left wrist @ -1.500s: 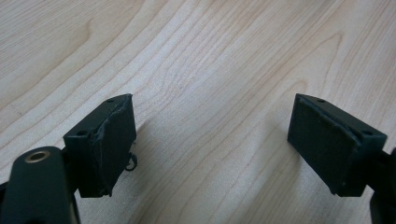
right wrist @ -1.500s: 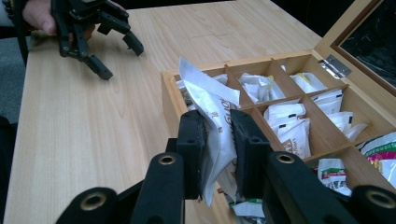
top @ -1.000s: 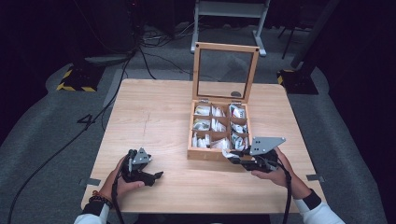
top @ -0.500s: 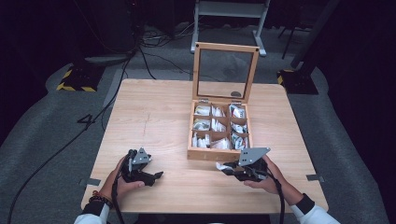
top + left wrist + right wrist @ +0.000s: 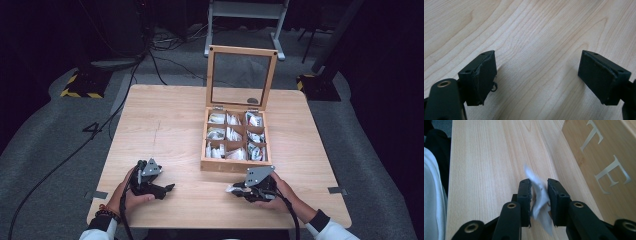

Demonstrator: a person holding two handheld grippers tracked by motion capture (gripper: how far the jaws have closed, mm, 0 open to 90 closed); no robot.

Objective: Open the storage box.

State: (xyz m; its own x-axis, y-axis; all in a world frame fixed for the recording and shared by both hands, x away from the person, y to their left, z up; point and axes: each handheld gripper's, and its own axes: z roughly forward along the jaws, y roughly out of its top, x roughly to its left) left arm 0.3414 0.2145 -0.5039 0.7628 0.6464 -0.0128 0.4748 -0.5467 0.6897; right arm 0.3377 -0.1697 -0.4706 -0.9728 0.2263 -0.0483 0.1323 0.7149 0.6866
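Paper packet (image 5: 539, 195), white and thin, sits pinched between the two black jaws of my right hand-held gripper (image 5: 539, 188). It looks crumpled and a little twisted, one pale corner sticking up past the pads and another edge hanging down below them. Its outline is blurred in the right gripper view, so I cannot read any print on it. In the high view the same packet (image 5: 235, 188) pokes out to the left of that hand-held gripper, low over the counter (image 5: 175, 125), just in front of the wooden box (image 5: 233, 166) and close to the near edge.

My left hand-held gripper (image 5: 537, 75) rests on the counter well apart from the box, its jaws standing wide with only bare wood grain between them. In the high view it (image 5: 169, 188) lies in my left hand (image 5: 131, 192), while my right hand (image 5: 282, 192) wraps the other one.

Counting: one packet held, two hand-held grippers, one box. The box has one hinged lid (image 5: 242, 75) standing upright, a wooden frame around a clear pane. Inside I count nine compartments, three rows of three, each holding white packets (image 5: 226, 134) like mine; how many lie in each I cannot tell. Pale letters (image 5: 609, 167) are set into the box's front wall, seen close beside my right jaws
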